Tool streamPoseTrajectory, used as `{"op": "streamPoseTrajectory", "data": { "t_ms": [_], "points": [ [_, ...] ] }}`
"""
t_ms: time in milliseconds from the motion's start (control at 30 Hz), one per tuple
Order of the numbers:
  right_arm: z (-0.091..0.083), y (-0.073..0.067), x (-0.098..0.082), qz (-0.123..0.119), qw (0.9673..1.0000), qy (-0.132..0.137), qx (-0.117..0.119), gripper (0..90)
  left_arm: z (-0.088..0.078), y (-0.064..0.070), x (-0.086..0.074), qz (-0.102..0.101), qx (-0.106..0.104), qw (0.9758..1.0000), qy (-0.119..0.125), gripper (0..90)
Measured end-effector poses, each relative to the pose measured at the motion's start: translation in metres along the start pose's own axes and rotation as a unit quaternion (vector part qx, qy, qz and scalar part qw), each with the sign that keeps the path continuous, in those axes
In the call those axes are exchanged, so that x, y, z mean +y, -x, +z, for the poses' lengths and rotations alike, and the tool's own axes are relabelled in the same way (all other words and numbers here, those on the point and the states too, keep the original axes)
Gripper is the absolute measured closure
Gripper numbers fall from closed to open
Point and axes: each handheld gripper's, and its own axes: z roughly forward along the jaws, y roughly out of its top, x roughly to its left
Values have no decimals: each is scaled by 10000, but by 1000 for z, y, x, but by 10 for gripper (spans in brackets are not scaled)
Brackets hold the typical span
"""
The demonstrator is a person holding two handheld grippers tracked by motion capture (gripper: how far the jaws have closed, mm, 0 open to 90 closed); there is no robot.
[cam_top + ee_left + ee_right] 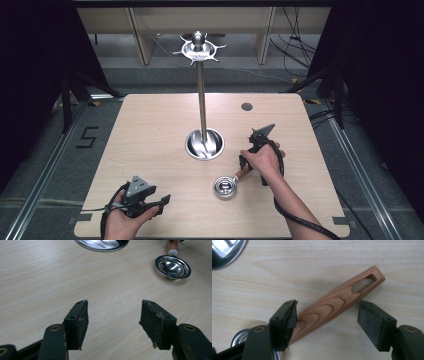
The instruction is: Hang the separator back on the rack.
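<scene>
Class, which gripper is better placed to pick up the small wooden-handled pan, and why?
Right. The right gripper has its open jaws on either side of the pan's wooden handle, so it need only close. The left gripper sits open above bare table, away from the pan.

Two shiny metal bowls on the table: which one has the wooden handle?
The small ladle bowl near the right gripper, whose open jaws straddle its wooden handle. The larger round base at table centre carries an upright metal pole instead.
</scene>
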Motion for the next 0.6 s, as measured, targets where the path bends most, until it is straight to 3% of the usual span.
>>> {"op": "streamPoseTrajectory", "data": {
  "t_ms": [67, 100, 133, 200, 233, 267, 300, 367, 400, 467, 500, 533, 600],
  "points": [
    [2, 1, 0, -94, 9999, -51, 83, 330, 0, 0, 0, -16, 15, 10000, 27, 386],
    [2, 0, 1, -47, 9999, -124, -38, 331, 0, 0, 0, -19, -10, 10000, 2, 386],
    [4, -2, 1, 84, 9999, -102, 16, 332, 0, 0, 0, -5, -19, 10000, 27, 386],
    [3, -5, 1, -29, 9996, -203, -202, 352, -1, 0, 0, 0, -26, 10000, 6, 386],
    [4, -6, 1, -108, 9994, -219, -244, 374, -2, -2, 0, 98, -28, 9999, -81, 386],
    [5, -4, -1, -272, 9995, -122, -132, 401, -3, -4, 0, 193, -34, 9996, -178, 386],
    [2, -7, 0, -217, 9989, -268, -329, 430, -3, -4, 0, 231, -8, 9995, -220, 386],
    [1, -8, -1, -369, 9981, -302, -386, 490, 0, 0, 0, -23, 5, 10000, 0, 386],
    [1, -9, -1, -337, 9981, -303, -413, 524, 0, 0, 0, -13, -23, 10000, 0, 386],
    [2, -7, -2, -543, 9974, -263, -396, 584, 0, 1, 0, -14, -41, 10000, 38, 386],
    [1, -7, -2, -665, 9960, -318, -496, 607, 0, 1, 0, -16, -32, 10000, 26, 386],
    [3, -7, -4, -747, 9953, -188, -588, 623, 0, 0, 0, -8, -28, 10000, 27, 386],
    [1, -6, -3, -876, 9937, -311, -633, 643, 0, 0, 0, -10, -24, 10000, 7, 386]
  ]
}}
